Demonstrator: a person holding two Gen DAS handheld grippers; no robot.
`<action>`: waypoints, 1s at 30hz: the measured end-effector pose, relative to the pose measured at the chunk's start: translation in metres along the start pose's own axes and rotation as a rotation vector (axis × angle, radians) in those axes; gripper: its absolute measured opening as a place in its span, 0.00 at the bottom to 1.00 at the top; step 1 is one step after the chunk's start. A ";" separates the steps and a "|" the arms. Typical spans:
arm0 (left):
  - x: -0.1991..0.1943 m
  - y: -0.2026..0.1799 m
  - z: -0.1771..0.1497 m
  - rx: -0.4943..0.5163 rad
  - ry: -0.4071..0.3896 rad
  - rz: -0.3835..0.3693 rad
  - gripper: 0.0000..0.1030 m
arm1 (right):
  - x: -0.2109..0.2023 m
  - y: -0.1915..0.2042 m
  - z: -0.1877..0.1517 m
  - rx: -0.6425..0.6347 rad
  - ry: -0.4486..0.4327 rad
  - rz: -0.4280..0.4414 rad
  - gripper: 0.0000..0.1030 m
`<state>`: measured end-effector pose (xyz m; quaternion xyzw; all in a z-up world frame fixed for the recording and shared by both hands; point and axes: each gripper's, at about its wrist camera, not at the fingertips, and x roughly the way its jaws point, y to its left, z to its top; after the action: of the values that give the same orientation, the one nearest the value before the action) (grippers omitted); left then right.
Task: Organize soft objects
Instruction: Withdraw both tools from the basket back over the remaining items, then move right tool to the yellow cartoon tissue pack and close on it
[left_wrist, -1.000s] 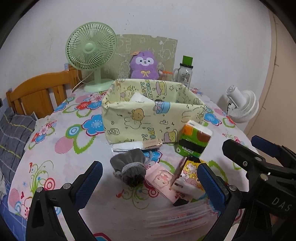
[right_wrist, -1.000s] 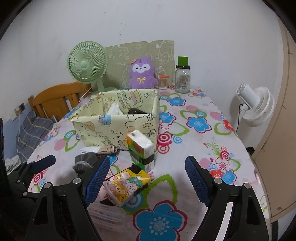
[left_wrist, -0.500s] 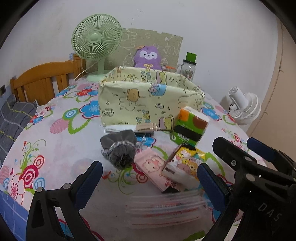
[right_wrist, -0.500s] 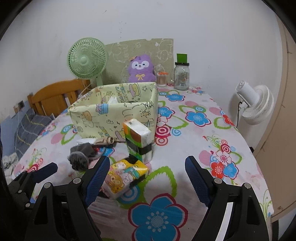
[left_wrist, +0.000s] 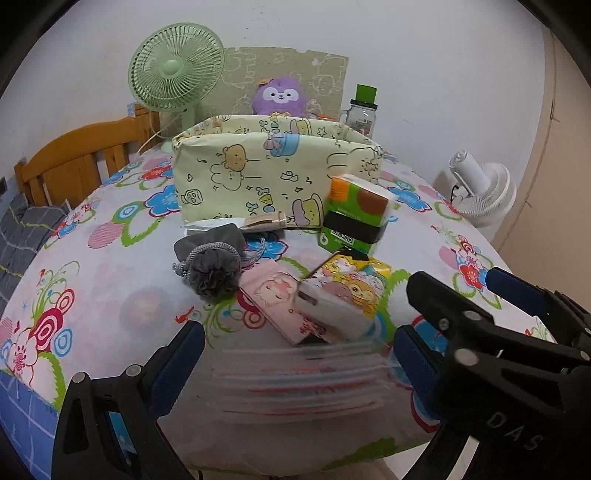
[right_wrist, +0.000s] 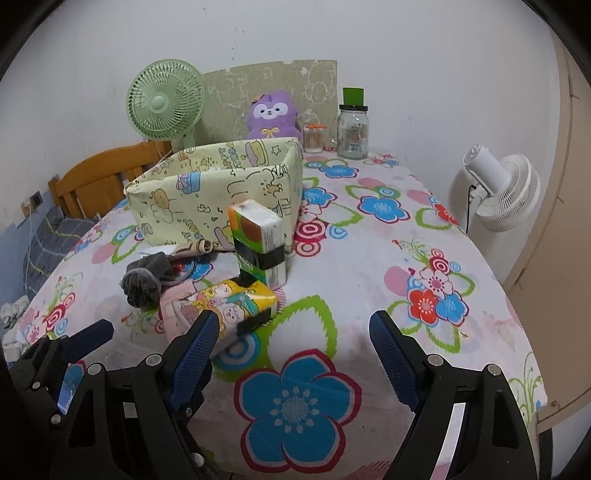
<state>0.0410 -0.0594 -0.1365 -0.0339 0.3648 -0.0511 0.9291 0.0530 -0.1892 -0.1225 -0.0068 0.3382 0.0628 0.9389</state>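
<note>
A yellow cartoon-print fabric box (left_wrist: 258, 173) (right_wrist: 207, 199) stands on the flowered table. In front of it lie a grey drawstring pouch (left_wrist: 212, 262) (right_wrist: 146, 278), a pink tissue pack (left_wrist: 280, 299), a yellow cartoon tissue pack (left_wrist: 347, 295) (right_wrist: 229, 306), an upright orange-green tissue pack (left_wrist: 354, 214) (right_wrist: 258, 240) and a clear plastic bag (left_wrist: 306, 380). My left gripper (left_wrist: 299, 354) is open and empty over the plastic bag. My right gripper (right_wrist: 295, 354) is open and empty, right of the yellow pack.
A green desk fan (left_wrist: 177, 74), a purple plush (left_wrist: 279, 96) and a glass jar (right_wrist: 352, 129) stand at the table's back. A white fan (right_wrist: 502, 192) stands off the right edge. A wooden chair (left_wrist: 85, 158) is at the left.
Both grippers have dropped lower and drawn back toward the table's near edge. The box interior is now hidden in the left wrist view. Both stay open.
</note>
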 end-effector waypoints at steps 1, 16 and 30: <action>-0.001 -0.003 -0.001 0.004 -0.004 0.013 1.00 | 0.000 0.000 -0.001 -0.001 0.002 0.000 0.83; 0.012 -0.015 -0.014 0.000 0.039 0.052 1.00 | 0.012 -0.001 -0.014 -0.025 0.049 -0.006 0.83; 0.010 -0.008 -0.013 0.023 0.040 0.027 0.91 | 0.016 0.009 -0.010 -0.031 0.056 0.038 0.83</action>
<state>0.0390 -0.0691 -0.1523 -0.0172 0.3829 -0.0434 0.9226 0.0572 -0.1791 -0.1403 -0.0168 0.3632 0.0859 0.9276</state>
